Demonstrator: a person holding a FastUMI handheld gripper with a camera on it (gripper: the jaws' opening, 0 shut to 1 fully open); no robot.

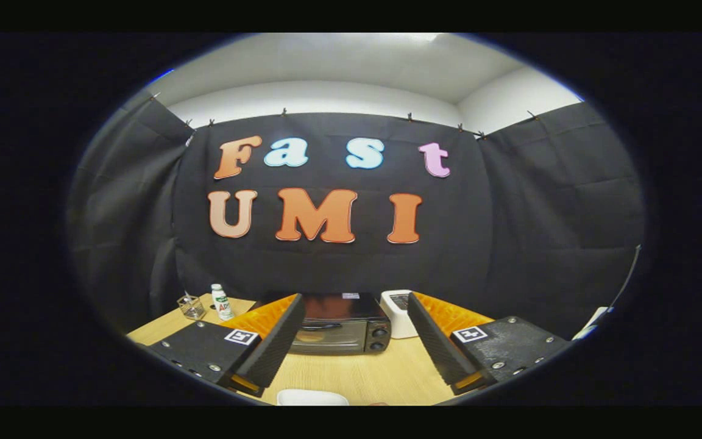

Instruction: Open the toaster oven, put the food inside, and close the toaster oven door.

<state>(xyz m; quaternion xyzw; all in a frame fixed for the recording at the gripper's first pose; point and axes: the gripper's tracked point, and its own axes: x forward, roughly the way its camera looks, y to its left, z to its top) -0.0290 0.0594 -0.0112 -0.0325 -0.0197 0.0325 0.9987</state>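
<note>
Gripper view looks across a pale wooden table (381, 375) toward the black cloth wall at the far side of the booth.

Farthest left on the table stands a small clear glass (191, 306), and just right of it a small white bottle (222, 302) with a green label, upright. Both sit near the far left corner, well apart from the fingers.

Next comes the left finger (272, 338) of the gripper (351, 347), a dark ribbed pad with orange behind it, angled inward. Its tip overlaps the left end of the toaster oven as seen from here.

Between the two fingers and beyond them sits the toaster oven (342, 329), black, with its long side running left to right across the table. Its glass door faces the camera and stands upright against the front, so the door is closed. Two round knobs sit one above the other at its right end. Something pale brown shows faintly through the glass; what it is cannot be told.

Just right of the oven, touching or nearly so, stands a white boxy appliance (397, 311), partly hidden by the right finger (433, 341).

The fingers are spread wide, with nothing between them but bare table and the oven farther off.

Near the camera, between the fingers, a white rounded rim (312, 397) peeks up, likely a plate.
</note>
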